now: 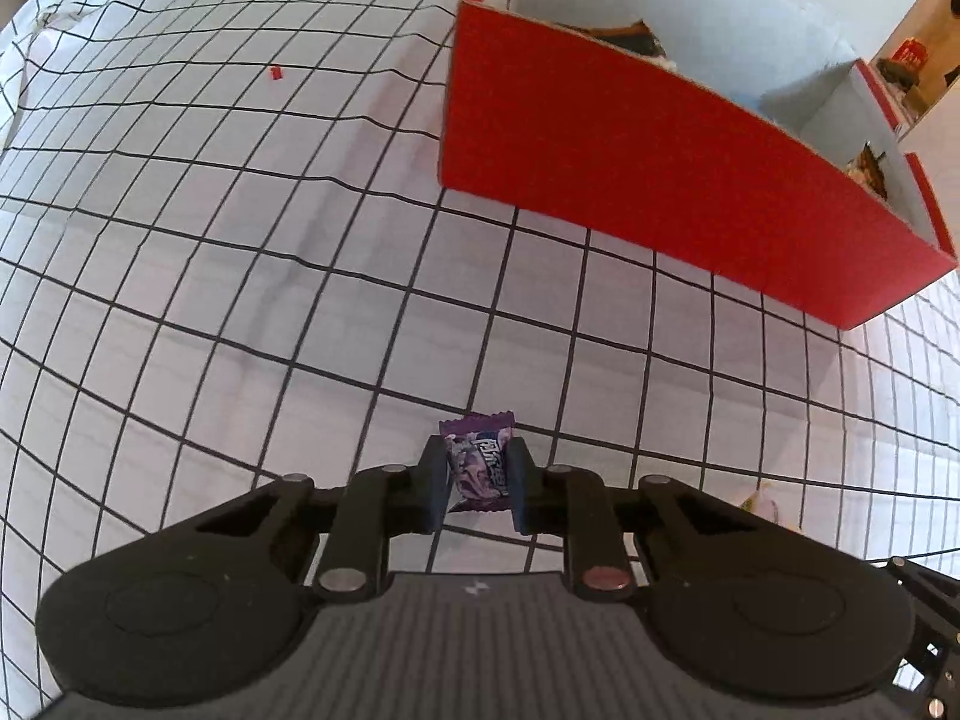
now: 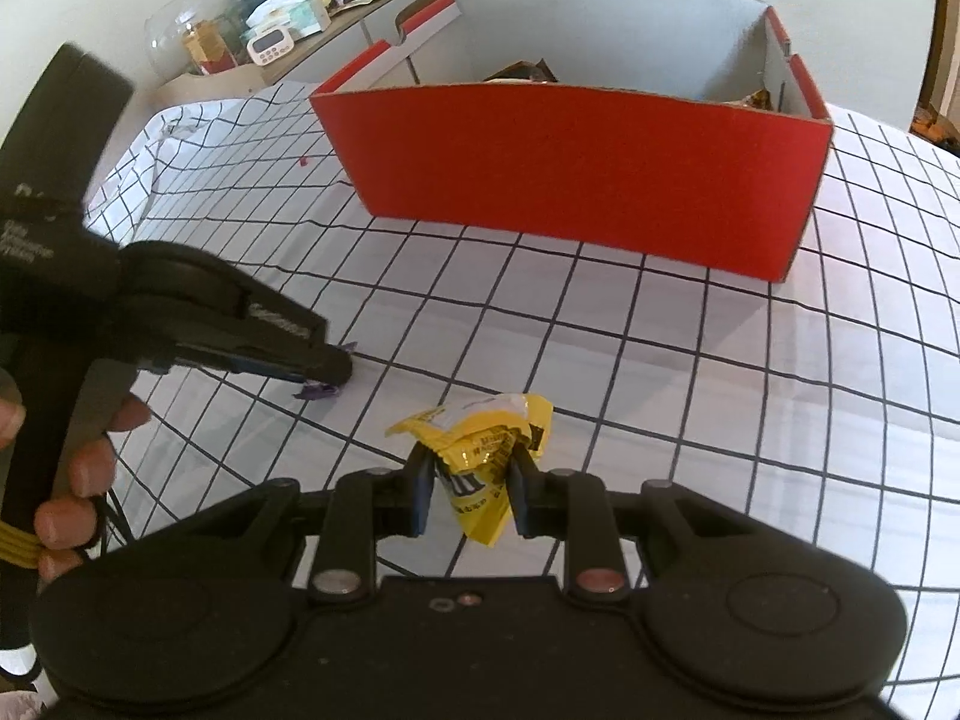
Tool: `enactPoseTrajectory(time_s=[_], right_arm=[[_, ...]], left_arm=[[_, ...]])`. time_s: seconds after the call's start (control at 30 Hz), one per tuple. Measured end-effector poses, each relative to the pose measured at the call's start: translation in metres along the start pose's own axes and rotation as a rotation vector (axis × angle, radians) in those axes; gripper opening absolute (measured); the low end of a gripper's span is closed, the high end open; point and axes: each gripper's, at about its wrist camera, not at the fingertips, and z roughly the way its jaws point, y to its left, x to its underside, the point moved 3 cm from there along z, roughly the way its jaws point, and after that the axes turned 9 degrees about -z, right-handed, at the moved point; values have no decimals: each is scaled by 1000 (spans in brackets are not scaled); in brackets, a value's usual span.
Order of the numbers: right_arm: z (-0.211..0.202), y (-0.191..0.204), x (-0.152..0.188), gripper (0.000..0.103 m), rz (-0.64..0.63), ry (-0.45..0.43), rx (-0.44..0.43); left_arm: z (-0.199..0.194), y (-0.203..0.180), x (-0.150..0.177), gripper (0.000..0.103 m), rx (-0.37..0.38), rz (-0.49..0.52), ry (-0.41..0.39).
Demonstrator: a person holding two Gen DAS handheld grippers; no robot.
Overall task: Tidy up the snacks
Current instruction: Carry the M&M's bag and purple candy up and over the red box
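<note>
My left gripper [image 1: 478,477] is shut on a small purple candy packet [image 1: 478,462], low over the checked tablecloth. It also shows at the left of the right wrist view [image 2: 327,369], with the purple candy packet [image 2: 318,391] at its tips. My right gripper [image 2: 470,477] is shut on a crumpled yellow snack packet [image 2: 480,450], held above the cloth. A red cardboard box [image 1: 660,168] with white inner walls stands ahead of both grippers; in the right wrist view the red box [image 2: 576,168] holds some snacks, mostly hidden by its front wall.
A white cloth with a black grid [image 1: 240,240] covers the table. A small red scrap [image 1: 276,72] lies far left on it. A side shelf with a jar, timer and clutter [image 2: 270,24] stands beyond the table's far left. A pale wrapper [image 1: 762,504] lies right of my left gripper.
</note>
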Motion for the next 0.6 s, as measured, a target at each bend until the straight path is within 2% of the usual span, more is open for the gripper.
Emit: enactPoseTrajectory(time_s=[0.2, 0.6], right_arm=[[-11, 2, 2, 24, 24, -20, 8], [-62, 15, -8, 24, 11, -105, 27]], left_arm=[[-24, 4, 6, 20, 15, 12, -31], [-93, 2, 17, 20, 51, 73, -116]])
